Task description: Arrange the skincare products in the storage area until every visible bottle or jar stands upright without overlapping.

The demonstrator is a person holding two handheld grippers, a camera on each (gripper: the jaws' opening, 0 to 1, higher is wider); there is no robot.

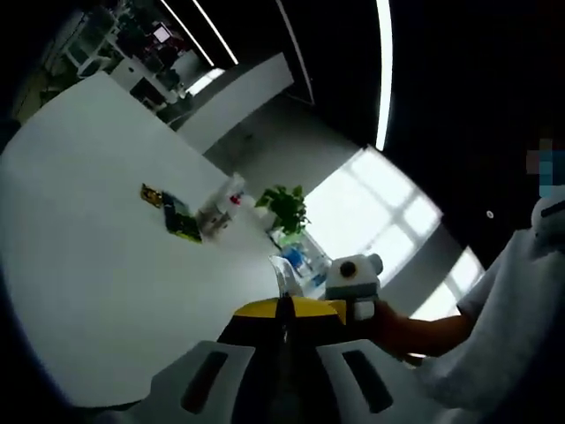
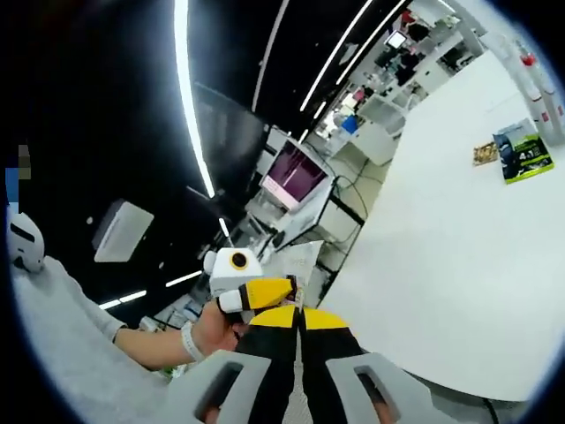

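A cluster of clear bottles (image 1: 221, 208), one with a red cap, stands far off on the white table (image 1: 97, 265). The same bottles (image 2: 532, 75) show at the upper right edge of the right gripper view. My left gripper (image 1: 284, 320) is raised above the table's near edge, its yellow-tipped jaws shut with nothing between them. My right gripper (image 2: 299, 320) is also shut and holds nothing. Each gripper shows in the other's view, held in a hand: the right gripper (image 1: 353, 284) and the left gripper (image 2: 256, 294). Both are far from the bottles.
A green and black packet (image 1: 181, 217) (image 2: 523, 150) and a small yellow item (image 1: 152, 194) (image 2: 484, 155) lie near the bottles. A potted plant (image 1: 284, 208) and blue-labelled containers (image 1: 298, 261) stand at the table's far end. A person's sleeve (image 1: 512, 327) is at the right.
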